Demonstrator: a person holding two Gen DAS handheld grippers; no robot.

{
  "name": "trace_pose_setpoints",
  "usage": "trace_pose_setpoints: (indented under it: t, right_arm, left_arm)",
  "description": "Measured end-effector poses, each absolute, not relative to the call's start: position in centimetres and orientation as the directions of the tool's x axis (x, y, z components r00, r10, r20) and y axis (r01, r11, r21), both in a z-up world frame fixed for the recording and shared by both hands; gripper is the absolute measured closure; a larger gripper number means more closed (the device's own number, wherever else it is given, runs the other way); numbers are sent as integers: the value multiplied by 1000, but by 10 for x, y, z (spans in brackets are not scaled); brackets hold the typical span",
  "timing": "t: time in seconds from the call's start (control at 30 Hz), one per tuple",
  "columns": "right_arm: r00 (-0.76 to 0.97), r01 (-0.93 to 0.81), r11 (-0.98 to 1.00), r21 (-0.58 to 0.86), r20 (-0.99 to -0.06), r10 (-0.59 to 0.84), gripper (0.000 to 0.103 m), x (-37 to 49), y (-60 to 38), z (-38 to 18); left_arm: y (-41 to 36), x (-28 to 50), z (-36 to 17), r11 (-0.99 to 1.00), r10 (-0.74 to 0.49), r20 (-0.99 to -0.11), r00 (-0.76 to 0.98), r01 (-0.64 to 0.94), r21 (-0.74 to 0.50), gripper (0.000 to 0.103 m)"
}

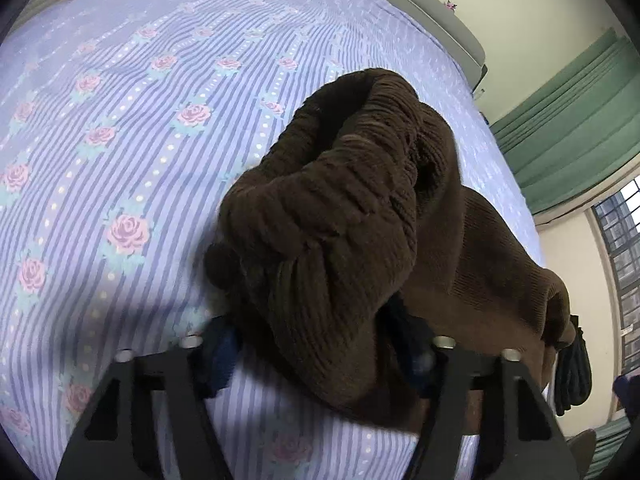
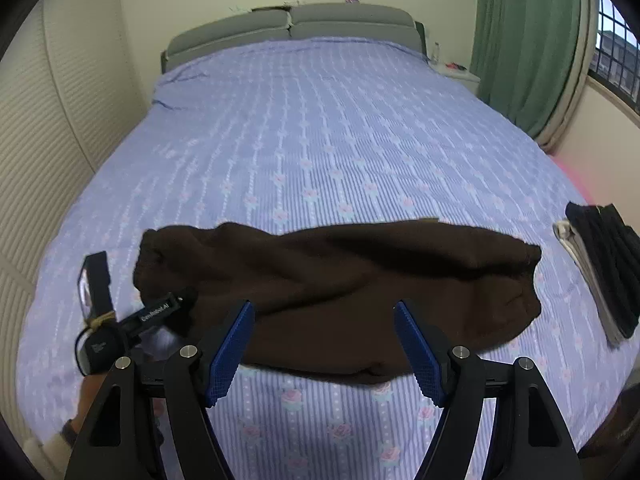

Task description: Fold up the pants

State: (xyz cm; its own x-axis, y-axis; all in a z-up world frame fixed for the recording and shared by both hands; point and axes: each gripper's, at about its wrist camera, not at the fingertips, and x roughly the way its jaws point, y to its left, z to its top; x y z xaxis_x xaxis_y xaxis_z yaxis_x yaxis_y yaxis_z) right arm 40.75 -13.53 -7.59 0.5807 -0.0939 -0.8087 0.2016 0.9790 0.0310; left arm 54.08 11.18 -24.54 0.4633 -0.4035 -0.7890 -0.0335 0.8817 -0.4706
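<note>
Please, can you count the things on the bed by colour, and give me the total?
Brown: 1, the pants, lying across the bedsheet.
Black: 1, the folded garment on top of the stack at the right edge.
Light grey or white: 1, the folded cloth under it.
Total: 3

One pants [image 2: 340,280] — two folded garments [image 2: 604,268]

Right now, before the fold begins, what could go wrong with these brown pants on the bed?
1. The left gripper has a thick bunch of the brown pants between its fingers; it may catch only some layers, and the fabric could slip out.
2. The right gripper is open and holds nothing, so the leg ends may drag toward the folded clothes.
</note>
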Motion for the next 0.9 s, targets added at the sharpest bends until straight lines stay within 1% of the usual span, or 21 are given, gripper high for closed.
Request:
trace_pose_setpoints:
  t: [0.07, 0.1, 0.17, 0.27, 0.37, 0.43, 0.53, 0.63, 0.8, 0.9]
  right_arm:
    - [565, 239, 971, 13, -815, -128, 30, 411, -139, -87]
    - [557, 259, 966, 8, -818, -143, 30, 413, -141, -93]
    - [548, 300, 954, 8, -820, -165, 29, 417, -147, -101]
    - [537, 354, 935, 1, -819, -202, 30, 419, -153, -109]
    - [533, 396, 918, -2, -814, -231, 30, 417, -156, -114]
    - [526, 410, 912, -1, -817, -237, 30, 416, -155, -117]
    - [529, 413, 911, 1, -814, -240, 30, 413, -154, -116]
    - [535, 417, 909, 5, -810, -241, 29, 410, -157, -115]
    - [541, 427, 904, 16, -806, -241, 29, 407, -166, -111]
    - [546, 434, 901, 22, -802, -243, 29, 403, -176, -107]
  left_arm:
    - [110, 538, -241, 881, -410, -784, 466, -21, -473, 59]
    - [108, 537, -239, 889, -403, -789, 464, -7, -458, 61]
    - [105, 538, -235, 898, -400, -787, 469, 30, -438, 71]
    - [93, 541, -225, 920, -374, -789, 487, 85, -384, 77]
    - [87, 535, -213, 933, -350, -781, 518, 117, -341, 80]
    - [83, 534, -209, 940, -334, -774, 538, 126, -318, 81]
    - [75, 528, -199, 954, -299, -759, 578, 171, -245, 82]
    - [72, 517, -190, 960, -278, -738, 615, 194, -200, 82]
    - [53, 500, -158, 966, -250, -666, 703, 231, -118, 82]
    - [46, 494, -134, 967, -246, -626, 740, 231, -108, 82]
